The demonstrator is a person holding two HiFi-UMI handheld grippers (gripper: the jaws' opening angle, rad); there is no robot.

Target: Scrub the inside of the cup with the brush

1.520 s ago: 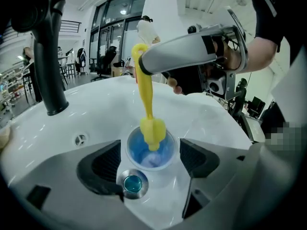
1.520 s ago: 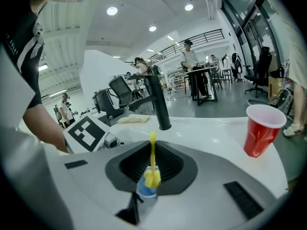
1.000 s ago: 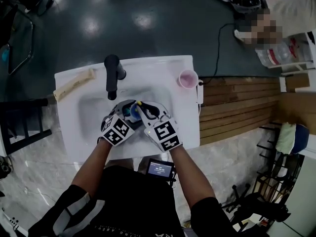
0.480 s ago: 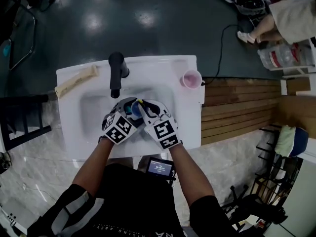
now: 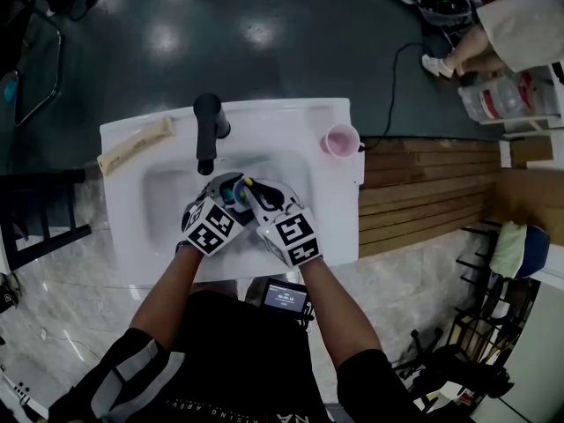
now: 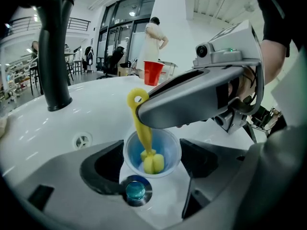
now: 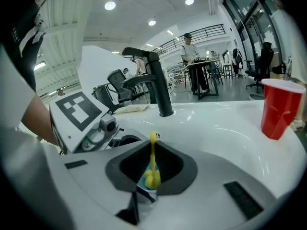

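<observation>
White sink is being worked over: the blue cup is being pinched between the jaws of the left gripper above the basin. The yellow brush is being clamped by the right gripper, head down inside the cup. Scrubbing is judged under way, not finished. Against the earlier frames, both grippers are being kept almost unmoved.

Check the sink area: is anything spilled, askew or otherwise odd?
Nothing stands out. The left gripper holds the cup over the sink, the right gripper holds the brush inside it, and the red cup stands upright on the rim.
</observation>
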